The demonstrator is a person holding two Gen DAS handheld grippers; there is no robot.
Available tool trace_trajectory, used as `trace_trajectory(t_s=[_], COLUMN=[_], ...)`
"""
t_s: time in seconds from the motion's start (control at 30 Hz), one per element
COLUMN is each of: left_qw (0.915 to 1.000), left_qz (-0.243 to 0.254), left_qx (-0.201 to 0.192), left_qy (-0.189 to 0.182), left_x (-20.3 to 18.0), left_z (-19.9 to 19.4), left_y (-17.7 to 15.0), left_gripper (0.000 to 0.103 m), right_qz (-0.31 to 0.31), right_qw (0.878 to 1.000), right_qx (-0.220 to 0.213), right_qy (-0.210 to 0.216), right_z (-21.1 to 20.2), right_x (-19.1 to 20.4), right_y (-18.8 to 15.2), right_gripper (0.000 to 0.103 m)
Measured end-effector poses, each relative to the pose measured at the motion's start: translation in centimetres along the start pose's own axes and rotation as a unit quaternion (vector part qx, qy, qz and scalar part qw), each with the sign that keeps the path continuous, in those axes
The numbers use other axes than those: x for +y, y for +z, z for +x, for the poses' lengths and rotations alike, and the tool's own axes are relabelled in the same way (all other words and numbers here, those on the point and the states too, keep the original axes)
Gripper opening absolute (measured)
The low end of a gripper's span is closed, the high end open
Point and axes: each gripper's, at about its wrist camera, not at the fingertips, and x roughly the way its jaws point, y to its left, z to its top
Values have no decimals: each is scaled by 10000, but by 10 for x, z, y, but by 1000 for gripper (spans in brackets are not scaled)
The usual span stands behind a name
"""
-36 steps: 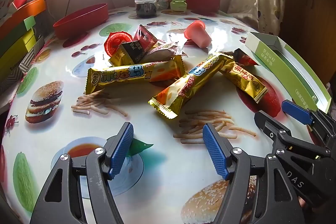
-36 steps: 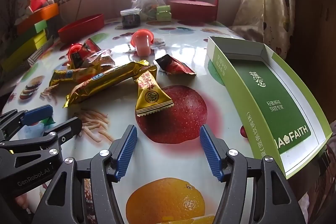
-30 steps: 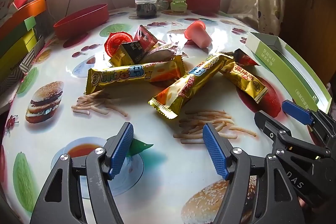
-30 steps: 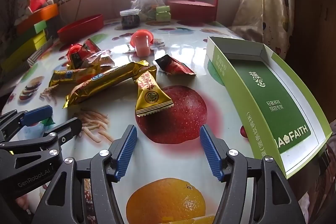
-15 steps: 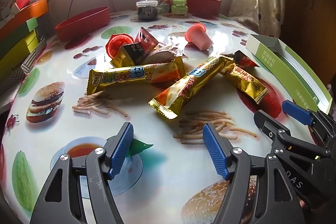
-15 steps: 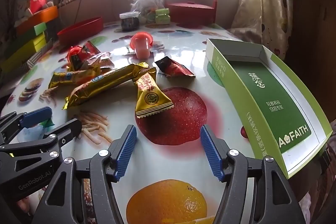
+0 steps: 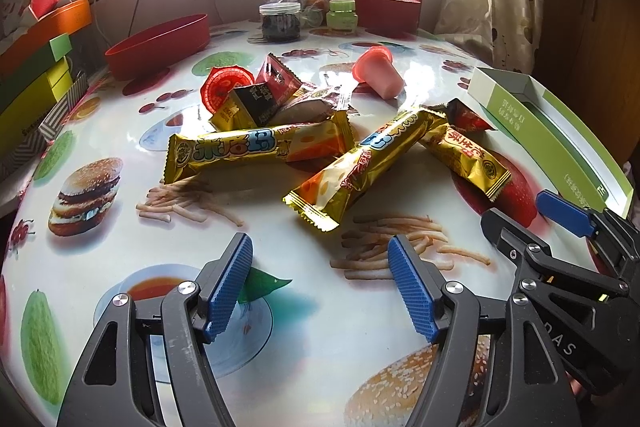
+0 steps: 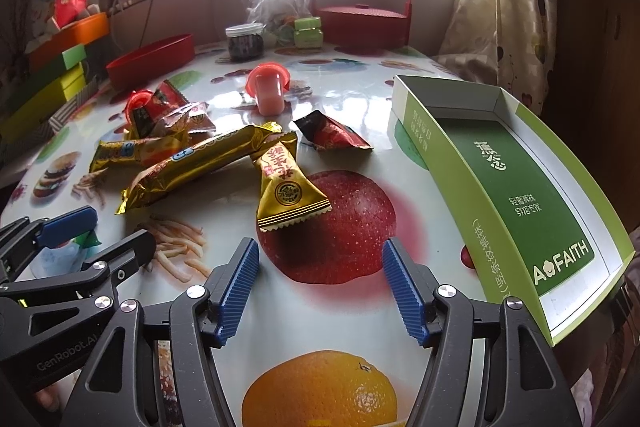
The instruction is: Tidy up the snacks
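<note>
A sunlit room with barred windows, and a table (image 8: 400, 99) under a glossy cloth printed with burgers, fries and fruit. The snacks lie heaped in the middle: two long gold bars (image 7: 260, 147) (image 7: 372, 163), a shorter gold packet (image 8: 286, 187), a dark red sachet (image 8: 332, 137), a pink jelly cup (image 8: 270, 89) and a few small packets (image 7: 256, 99) behind. An open green box (image 8: 516, 163) sits empty at the right edge, probably where they belong. The left claw (image 7: 320, 291) and the right claw (image 8: 320, 293) both hover near the front, spread wide, holding nothing. I'd start with the right one on that short gold packet, since it lies nearest and clear of the rest at its free end: come in low, pinch across the narrow width, not the crimped end, then lift before swinging over to the box. The crinkly foil could slip.
</note>
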Motion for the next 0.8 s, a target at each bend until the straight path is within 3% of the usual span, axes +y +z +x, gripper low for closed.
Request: trace_trajectory(t_s=[0.33,0.8], left_qw=[10000,9998], left_qz=[42,-157], left_qx=[4,-81], left_qy=[-66,92], left_x=[2,1], left_z=[3,4], left_y=[1,-1], left_gripper=[72,72], right_qz=[-66,-155], right_qw=[9998,9997], right_qx=[177,52], right_qy=[97,191], right_z=[5,3], right_x=[-1,-3], right_y=[6,2], right_gripper=[65,65])
